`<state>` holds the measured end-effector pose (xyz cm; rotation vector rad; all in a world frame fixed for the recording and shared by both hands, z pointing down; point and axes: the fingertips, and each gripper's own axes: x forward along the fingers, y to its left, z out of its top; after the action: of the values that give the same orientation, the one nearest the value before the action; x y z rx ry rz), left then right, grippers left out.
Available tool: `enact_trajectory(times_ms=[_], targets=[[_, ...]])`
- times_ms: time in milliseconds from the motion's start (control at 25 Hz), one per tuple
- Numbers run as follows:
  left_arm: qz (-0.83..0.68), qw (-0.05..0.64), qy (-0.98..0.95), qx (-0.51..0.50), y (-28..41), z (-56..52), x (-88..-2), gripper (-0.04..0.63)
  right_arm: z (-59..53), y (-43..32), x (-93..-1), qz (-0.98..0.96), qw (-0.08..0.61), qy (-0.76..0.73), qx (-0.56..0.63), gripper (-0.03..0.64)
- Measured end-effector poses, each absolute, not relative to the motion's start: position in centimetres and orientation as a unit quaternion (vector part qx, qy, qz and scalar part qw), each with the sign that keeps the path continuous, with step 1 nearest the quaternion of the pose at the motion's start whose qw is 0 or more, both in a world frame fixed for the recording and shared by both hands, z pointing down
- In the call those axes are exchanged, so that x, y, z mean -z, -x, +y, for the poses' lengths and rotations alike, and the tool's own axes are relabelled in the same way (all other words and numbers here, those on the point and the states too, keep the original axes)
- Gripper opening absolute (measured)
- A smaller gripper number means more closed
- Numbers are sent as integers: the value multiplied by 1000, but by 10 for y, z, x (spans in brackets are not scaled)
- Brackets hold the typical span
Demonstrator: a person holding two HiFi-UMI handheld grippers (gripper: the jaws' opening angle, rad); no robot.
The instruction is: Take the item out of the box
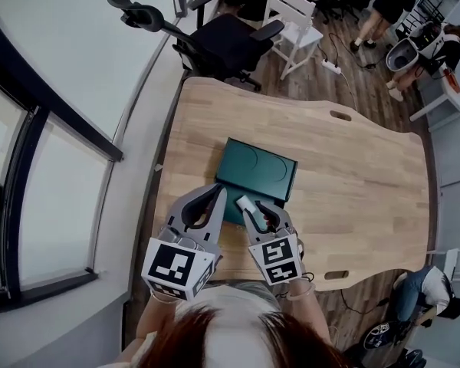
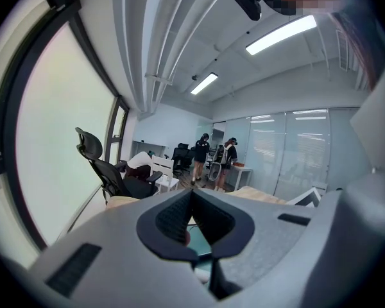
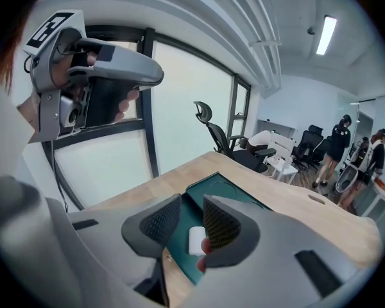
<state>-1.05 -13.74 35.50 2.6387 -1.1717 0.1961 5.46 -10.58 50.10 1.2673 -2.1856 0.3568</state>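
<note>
1. A teal box (image 1: 261,169) is lying flat near the middle of the wooden bench (image 1: 353,175), and both claws are hovering at its near edge.
2. The right claw (image 3: 191,204) is standing released, pointing down at the box's near half (image 3: 226,186); its two pads are standing apart.
3. The small white item (image 3: 196,239) is lying between those pads, on the teal surface of the box's near half. It is sitting close against the right-hand pad with a clear gap to the other, so nothing is gripping it.
4. In the head view the same item (image 1: 245,203) is showing just at the box's near edge, right by the tips of the right claw (image 1: 261,209).
5. The left claw (image 2: 192,192) is clenched, its tips meeting with nothing caught between them. It is hanging at the near left corner of the box (image 1: 217,192), just beside the right claw.
6. A black office chair (image 1: 222,41) is standing beyond the box, past the far end of the bench.
</note>
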Motion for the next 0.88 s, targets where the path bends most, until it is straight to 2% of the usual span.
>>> enact_trajectory(times_ms=[880], targets=[[-447, 129, -881, -89, 10, -152, -368, 8, -111, -58, -599, -812, 396, -388, -184, 186]])
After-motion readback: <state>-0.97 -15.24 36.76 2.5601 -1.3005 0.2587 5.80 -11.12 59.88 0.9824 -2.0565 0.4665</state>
